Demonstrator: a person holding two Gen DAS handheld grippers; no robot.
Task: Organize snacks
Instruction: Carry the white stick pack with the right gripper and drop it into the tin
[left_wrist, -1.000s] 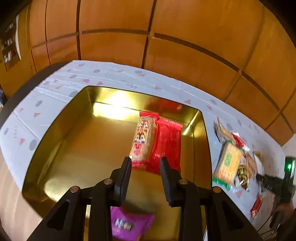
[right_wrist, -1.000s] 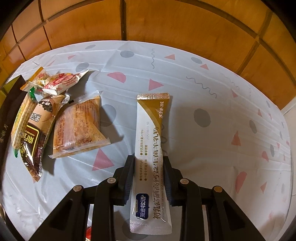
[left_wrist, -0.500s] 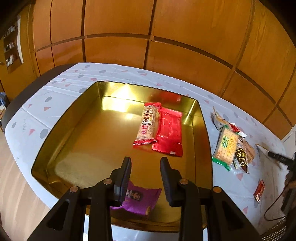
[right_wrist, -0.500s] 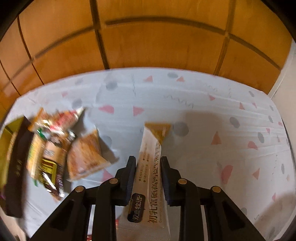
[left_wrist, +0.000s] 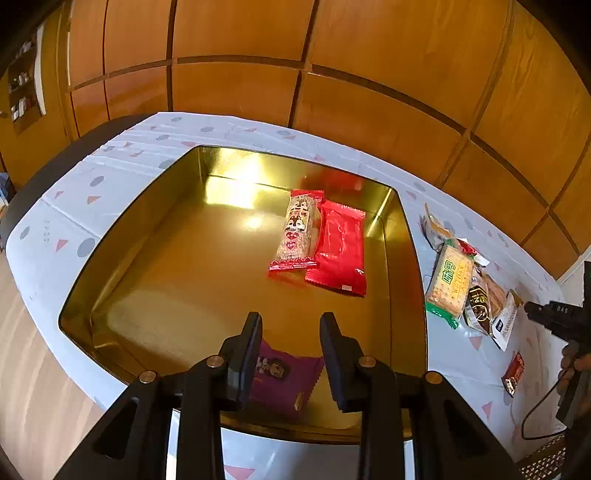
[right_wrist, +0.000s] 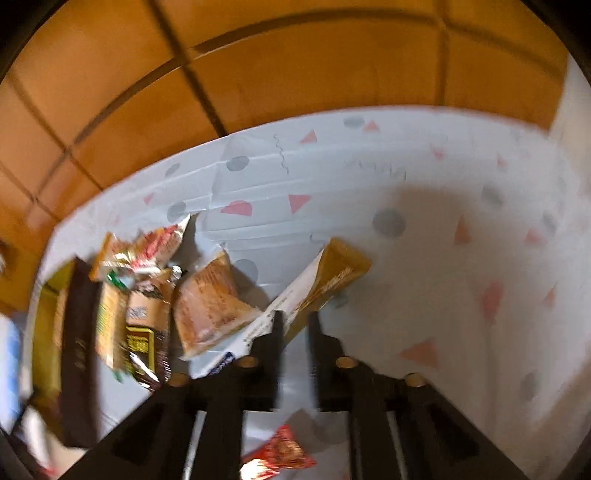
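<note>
Right wrist view: the stick sachet (right_wrist: 332, 273) is clear of the tablecloth (right_wrist: 424, 295) and casts a shadow on it. A second ago it lay flat and lengthwise between the fingers; it now hangs slantwise across them, gold end up to the right, printed end down to the left. The right gripper (right_wrist: 295, 315) has the sachet between its jaws. They are opening, so the pinch looks lighter than it was, though blur prevents a firm reading of pad contact. The picture has also swung: the loose snack pile (right_wrist: 147, 302) and the dark wall of the gold tin (right_wrist: 79, 332) have come into the left of the frame.

Left wrist view: the left gripper (left_wrist: 290, 321) is empty, jaws narrowly apart, above the near end of the tin, and sees more of it than before. Inside lie a patterned bar (left_wrist: 297, 229), a red packet (left_wrist: 340, 251) and a purple packet (left_wrist: 284, 373).

Assessment: pick-up complete, transfer to the tin pending. The skewed, loosening hold risks a drop short of the rim.
</note>
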